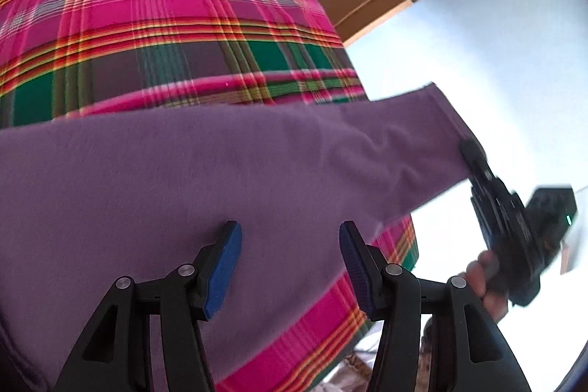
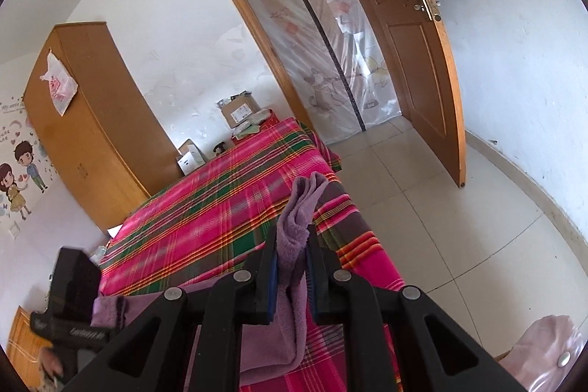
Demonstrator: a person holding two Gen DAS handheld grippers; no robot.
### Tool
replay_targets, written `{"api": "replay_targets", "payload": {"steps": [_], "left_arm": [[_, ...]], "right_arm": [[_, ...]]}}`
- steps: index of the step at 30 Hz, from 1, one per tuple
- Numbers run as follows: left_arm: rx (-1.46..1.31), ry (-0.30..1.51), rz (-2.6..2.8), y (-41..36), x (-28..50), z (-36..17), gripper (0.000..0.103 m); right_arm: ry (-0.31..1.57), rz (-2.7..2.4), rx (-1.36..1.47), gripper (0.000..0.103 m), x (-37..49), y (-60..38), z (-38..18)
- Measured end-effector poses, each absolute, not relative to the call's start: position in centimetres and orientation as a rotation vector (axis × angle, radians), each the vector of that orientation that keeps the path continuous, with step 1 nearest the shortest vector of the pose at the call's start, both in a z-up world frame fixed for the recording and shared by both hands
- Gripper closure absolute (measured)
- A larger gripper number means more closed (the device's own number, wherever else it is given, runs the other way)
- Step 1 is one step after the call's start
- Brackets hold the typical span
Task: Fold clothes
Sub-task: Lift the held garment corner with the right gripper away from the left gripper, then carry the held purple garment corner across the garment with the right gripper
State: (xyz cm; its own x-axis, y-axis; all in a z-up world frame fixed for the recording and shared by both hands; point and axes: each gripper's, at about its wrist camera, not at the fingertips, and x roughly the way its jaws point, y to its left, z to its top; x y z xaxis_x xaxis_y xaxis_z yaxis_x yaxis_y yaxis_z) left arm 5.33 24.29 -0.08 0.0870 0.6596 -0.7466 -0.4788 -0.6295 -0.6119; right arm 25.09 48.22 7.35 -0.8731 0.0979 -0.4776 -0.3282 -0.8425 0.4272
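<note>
**One sleeve lifted for the fold**

One soft purple long-sleeved garment (image 1: 183, 171) lies across the pink-and-green plaid bedcover (image 1: 147, 6); the right gripper (image 2: 292, 267) pinches its cuff (image 2: 294, 237) between nearly closed fingers, holding the sleeve clear of the bed, probably to carry it inward; the left gripper (image 1: 290, 256) hovers over the body, fingers spread and empty, seemingly ready to steady it; two grippers, one garment.

light: bright, even daylight | white wall (image 1: 496, 68) overexposed | edges: fisheye-bent, dark corners | blur: slight
</note>
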Motion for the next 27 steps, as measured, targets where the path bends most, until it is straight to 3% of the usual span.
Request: {"api": "replay_targets", "payload": {"steps": [27], "left_arm": [[-1.52, -0.51, 1.655, 29.6, 1.6, -1.7, 0.046]], "right_arm": [[0.809, 2.667, -0.618, 0.09, 26.9, 49.5, 6.6]]}}
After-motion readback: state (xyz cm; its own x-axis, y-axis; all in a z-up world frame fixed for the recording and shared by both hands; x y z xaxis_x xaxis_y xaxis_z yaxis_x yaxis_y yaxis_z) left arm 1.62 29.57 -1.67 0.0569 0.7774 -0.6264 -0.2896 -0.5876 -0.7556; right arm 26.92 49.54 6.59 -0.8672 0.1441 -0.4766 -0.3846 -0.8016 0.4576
